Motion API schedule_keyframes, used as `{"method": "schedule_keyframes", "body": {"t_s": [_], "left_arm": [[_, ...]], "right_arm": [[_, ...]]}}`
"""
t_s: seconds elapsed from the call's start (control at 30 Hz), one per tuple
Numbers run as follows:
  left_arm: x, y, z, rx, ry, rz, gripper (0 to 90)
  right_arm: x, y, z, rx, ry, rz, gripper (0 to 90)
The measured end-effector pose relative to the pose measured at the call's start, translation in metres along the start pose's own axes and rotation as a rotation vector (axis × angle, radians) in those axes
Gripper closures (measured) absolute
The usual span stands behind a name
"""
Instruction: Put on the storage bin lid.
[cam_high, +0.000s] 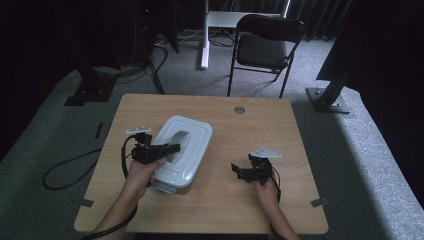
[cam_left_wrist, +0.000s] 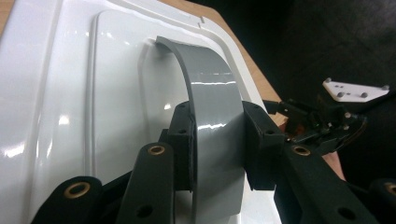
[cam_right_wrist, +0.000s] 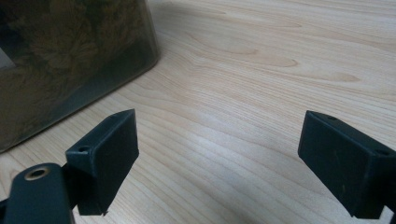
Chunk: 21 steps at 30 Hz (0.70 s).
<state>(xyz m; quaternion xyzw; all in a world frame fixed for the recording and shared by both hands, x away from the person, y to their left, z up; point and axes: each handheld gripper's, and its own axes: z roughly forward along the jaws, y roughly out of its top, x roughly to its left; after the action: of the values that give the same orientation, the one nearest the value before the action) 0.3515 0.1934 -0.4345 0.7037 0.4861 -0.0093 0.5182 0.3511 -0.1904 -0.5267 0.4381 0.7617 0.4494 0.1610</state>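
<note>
In the high view, the box (cam_high: 181, 152) stands on the left half of the table (cam_high: 260, 145), and the left gripper (cam_high: 170, 148) is over its white lid (cam_high: 192, 131), at the grey handle (cam_high: 178, 142). The right gripper (cam_high: 239, 171) rests well apart, on bare wood.

In the left gripper view, the jaws are closed on the handle (cam_left_wrist: 212, 116), one pad on each side. I think a straight lift, with the grip kept in the middle of the strap, would be best, so that the lid does not tilt.

In the right gripper view, the jaws stand wide open, with nothing between them. The box wall (cam_right_wrist: 70, 60) is clear and shows something brownish inside; I cannot tell what.
</note>
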Motion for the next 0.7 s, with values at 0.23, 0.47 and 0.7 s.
{"method": "schedule_keyframes", "body": {"t_s": [0.23, 0.47, 0.7], "left_arm": [[-0.004, 0.001, 0.003, 0.017, 0.034, 0.031, 68.8], [-0.013, 0.004, -0.001, 0.017, 0.059, 0.077, 54.2], [-0.019, 0.007, -0.008, 0.014, 0.099, 0.109, 44.7]], "right_arm": [[0.000, -0.001, 0.002, 0.008, 0.007, 0.003, 11.6], [-0.001, -0.002, 0.001, 0.012, 0.007, 0.001, 11.6], [-0.002, -0.001, -0.001, 0.006, 0.002, 0.003, 11.6]]}}
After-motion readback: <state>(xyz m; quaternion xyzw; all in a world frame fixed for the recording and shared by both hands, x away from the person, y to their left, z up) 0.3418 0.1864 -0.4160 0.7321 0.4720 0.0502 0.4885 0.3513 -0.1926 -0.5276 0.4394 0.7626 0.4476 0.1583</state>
